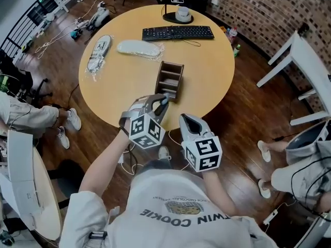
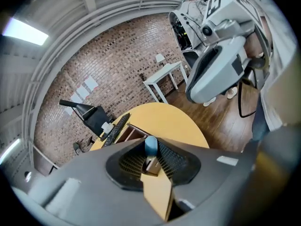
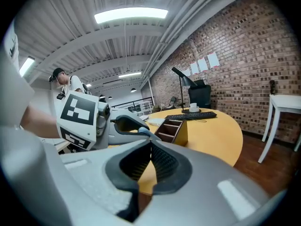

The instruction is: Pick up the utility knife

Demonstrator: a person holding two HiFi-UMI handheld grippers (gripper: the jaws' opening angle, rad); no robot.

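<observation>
A round, apparently wooden table [image 1: 124, 81] stands on plank floor [image 1: 243, 138] near brick wall [image 1: 258, 4].

The utility knife [image 2: 151, 163] is pinched between the jaws of the left gripper [image 2: 150, 150], held up off the worktop [image 2: 181, 121] above its near edge. Only a short stretch shows: a rounded blue-grey end sticking out past the jaw tips, and behind it a narrow brownish body pressed between the ribbed pads. It lies lengthwise along the jaws.
</observation>
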